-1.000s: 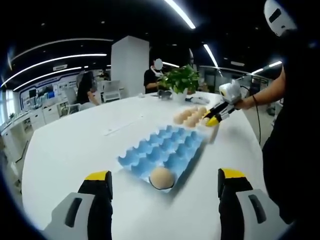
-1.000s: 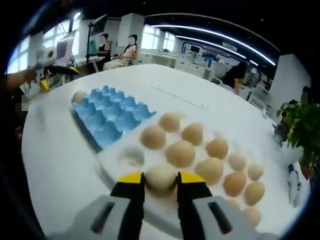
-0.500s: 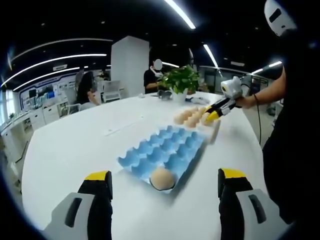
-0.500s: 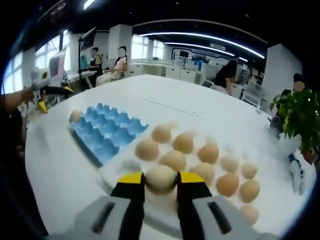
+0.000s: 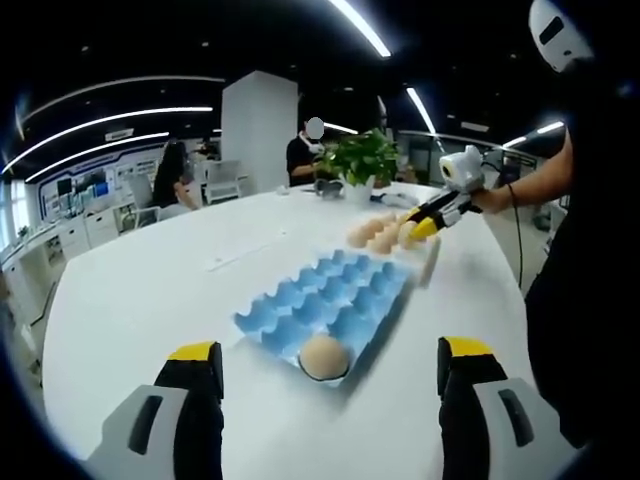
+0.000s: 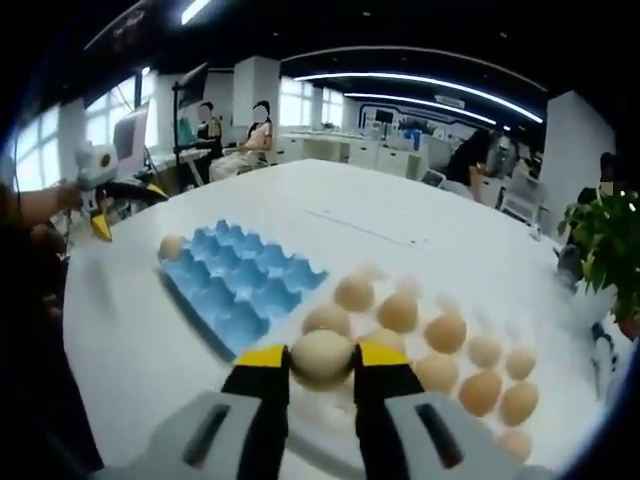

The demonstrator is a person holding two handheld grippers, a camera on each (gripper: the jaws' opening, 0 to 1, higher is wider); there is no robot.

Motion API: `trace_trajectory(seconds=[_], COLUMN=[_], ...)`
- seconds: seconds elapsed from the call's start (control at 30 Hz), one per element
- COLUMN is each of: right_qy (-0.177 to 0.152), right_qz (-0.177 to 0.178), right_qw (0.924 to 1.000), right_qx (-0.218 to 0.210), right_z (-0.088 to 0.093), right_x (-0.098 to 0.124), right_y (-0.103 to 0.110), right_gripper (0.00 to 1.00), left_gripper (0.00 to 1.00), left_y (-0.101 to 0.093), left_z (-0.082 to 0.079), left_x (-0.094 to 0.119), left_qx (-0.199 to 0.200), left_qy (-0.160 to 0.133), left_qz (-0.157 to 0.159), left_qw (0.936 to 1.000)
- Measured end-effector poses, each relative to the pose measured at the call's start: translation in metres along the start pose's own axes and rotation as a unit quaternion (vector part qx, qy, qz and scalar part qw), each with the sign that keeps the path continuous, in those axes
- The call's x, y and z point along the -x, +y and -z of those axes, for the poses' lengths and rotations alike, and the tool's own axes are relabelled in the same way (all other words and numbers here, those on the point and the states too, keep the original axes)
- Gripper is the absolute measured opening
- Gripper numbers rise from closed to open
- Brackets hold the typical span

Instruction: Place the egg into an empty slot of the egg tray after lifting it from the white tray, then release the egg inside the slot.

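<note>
Right now we see the right gripper rising from the bottom centre of the right gripper view, its yellow-tipped jaws closed against either side of a pale, beige egg, which sits pinched between them. Behind that egg, at lower right of the same view, the white tray of loose eggs spreads across the round white table, with about a dozen tan eggs resting on it. Left of centre lies the blue moulded egg tray, just beside the white tray, and a single tan egg in the blue tray's far corner sits toward the upper left.

In the left gripper view, the left gripper comes up from the bottom edge with its two yellow-tipped jaws spread wide apart and nothing between them; it hovers above the table surface short of the egg tray's near corner. Between the jaws, slightly above, that corner egg shows in its slot. At upper right of this view the person's hand reaches in from a dark sleeve, holding the right gripper angled down and to the left, its tips over the cluster of eggs beyond the blue tray. A green potted plant stands on the table behind those eggs.
</note>
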State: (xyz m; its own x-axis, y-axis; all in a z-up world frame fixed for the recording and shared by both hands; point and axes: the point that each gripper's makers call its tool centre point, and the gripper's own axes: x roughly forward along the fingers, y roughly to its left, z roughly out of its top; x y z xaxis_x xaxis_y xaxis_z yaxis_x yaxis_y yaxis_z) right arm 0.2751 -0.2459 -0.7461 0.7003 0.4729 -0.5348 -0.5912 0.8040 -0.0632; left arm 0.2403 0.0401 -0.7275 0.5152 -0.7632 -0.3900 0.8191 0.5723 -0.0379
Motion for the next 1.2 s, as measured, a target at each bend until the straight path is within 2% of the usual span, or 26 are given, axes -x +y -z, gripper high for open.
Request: trace_trajectory(seconds=[0.43, 0.9, 1.2], right_qy=[-0.003, -0.019, -0.021], right_qz=[-0.036, -0.091, -0.135], right_qw=[0.9993, 0.9954, 0.9896], right_qx=[0.009, 0.025, 0.046], right_z=[-0.010, -0.035, -0.046], right_x=[-0.014, -0.041, -0.056], right_y=[0.025, 0.067, 0.102], right_gripper=[0.23, 0.23, 0.23], left_gripper=[0.89, 0.88, 0.88], left_y=[0.000, -0.001, 0.000], left_z=[0.000, 0.000, 0.001], left_x=[-0.001, -0.002, -0.002], left_qx=[0.000, 0.000, 0.002], left_qy=[-0.001, -0.001, -0.001], left_qz=[0.001, 0.002, 0.002], left_qw=[1.0000, 1.0000, 1.0000])
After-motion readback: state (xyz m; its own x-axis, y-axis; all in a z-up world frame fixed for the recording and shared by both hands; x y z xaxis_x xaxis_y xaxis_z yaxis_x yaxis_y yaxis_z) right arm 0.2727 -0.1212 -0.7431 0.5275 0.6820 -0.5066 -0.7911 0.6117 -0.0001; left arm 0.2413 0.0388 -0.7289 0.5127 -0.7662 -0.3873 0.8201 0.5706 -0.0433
